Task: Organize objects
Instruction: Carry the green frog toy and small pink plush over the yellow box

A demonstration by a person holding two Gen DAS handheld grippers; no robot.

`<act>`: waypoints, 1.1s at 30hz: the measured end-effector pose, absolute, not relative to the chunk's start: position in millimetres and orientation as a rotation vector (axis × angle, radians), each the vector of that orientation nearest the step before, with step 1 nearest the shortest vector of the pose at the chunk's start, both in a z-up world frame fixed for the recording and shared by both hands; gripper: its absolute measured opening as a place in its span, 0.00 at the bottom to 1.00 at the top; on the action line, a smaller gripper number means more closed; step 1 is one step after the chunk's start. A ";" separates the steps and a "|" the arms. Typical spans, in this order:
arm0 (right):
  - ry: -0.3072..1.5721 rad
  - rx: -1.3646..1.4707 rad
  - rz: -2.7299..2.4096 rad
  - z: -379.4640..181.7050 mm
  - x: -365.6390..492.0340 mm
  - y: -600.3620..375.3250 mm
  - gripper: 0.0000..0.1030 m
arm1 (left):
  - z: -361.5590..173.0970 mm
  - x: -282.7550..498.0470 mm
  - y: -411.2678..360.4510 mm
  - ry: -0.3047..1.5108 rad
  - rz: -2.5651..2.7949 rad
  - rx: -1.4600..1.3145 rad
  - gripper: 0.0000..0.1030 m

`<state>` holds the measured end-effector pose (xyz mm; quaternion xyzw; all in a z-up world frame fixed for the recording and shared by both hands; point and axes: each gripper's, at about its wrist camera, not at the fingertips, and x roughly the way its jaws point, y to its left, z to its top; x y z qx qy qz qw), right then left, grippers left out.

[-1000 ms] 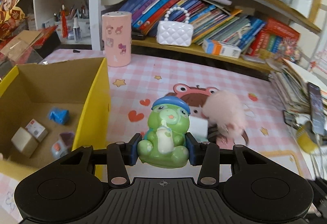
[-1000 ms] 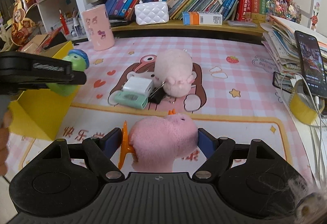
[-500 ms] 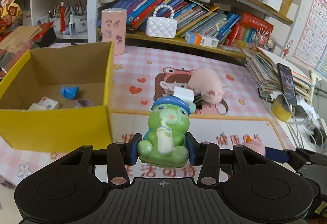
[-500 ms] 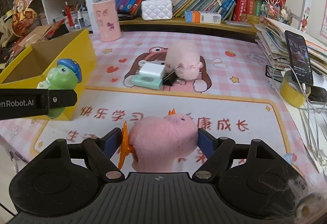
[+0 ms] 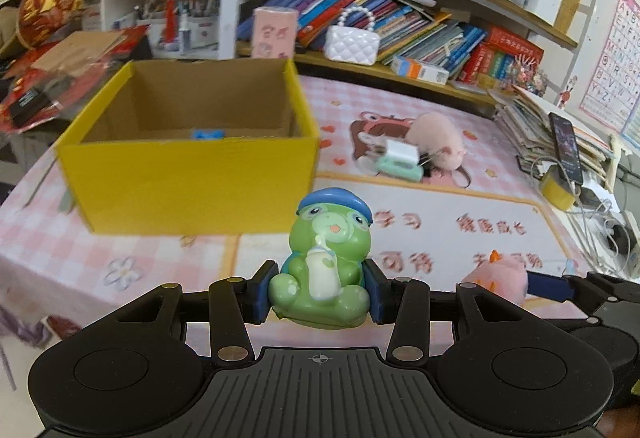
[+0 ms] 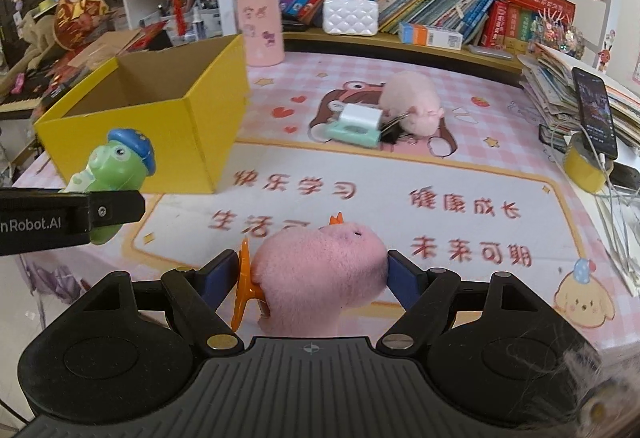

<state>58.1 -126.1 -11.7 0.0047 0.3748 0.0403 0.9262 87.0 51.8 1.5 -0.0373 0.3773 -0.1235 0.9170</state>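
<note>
Left claw [image 5: 319, 290]: my pads pinch the green plastic frog figure with blue cap [image 5: 326, 262], held near the yellow cardboard box [image 5: 192, 178].
Right claw [image 6: 316, 274]: clamps a pink plush toy with orange fins [image 6: 320, 274], apparently clear of the tabletop [image 6: 440, 166].

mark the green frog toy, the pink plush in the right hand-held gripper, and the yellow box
green frog toy [image 5: 325, 270], left wrist view, on its belly beside the bottle.
pink plush [image 6: 320, 270], right wrist view, on its fuzzy body.
yellow box [image 5: 192, 186], left wrist view, on its near outer wall.

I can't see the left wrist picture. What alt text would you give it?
A hand-held gripper clamps a green frog toy above a pink patterned table. A yellow cardboard box stands behind, bookshelves beyond.
</note>
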 end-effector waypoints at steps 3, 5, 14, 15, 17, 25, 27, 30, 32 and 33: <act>0.773 0.008 0.098 -12.6 50.0 -111.8 0.75 | -1.4 77.4 67.6 0.786 -0.239 -0.080 0.42; 0.773 0.005 0.112 -12.8 45.6 -101.6 0.75 | -2.4 70.5 78.4 0.789 -0.225 -0.085 0.42; 0.762 -0.007 0.184 -12.8 32.1 -55.7 0.75 | 1.6 44.6 121.5 0.764 -0.161 -0.093 0.42; 0.759 -0.009 0.193 -12.6 31.5 -51.0 0.75 | 2.2 42.4 126.2 0.760 -0.154 -0.095 0.42; 0.752 -0.012 0.209 -11.9 30.6 -41.4 0.75 | 3.4 38.6 134.6 0.753 -0.140 -0.098 0.42; 0.703 -0.054 0.257 -4.6 29.8 -9.6 0.75 | 9.6 32.0 162.8 0.711 -0.092 -0.117 0.42; 0.690 -0.069 0.265 -2.4 30.3 -3.7 0.75 | 11.0 32.1 167.8 0.699 -0.087 -0.123 0.42; 0.684 -0.080 0.267 -1.1 31.5 1.9 0.75 | 11.9 34.3 173.7 0.686 -0.088 -0.130 0.42; 0.685 -0.086 0.262 -0.4 33.7 3.9 0.75 | 12.8 35.8 177.3 0.677 -0.090 -0.133 0.42; 0.686 -0.087 0.259 0.0 34.5 5.1 0.75 | 13.3 36.8 178.8 0.671 -0.091 -0.134 0.42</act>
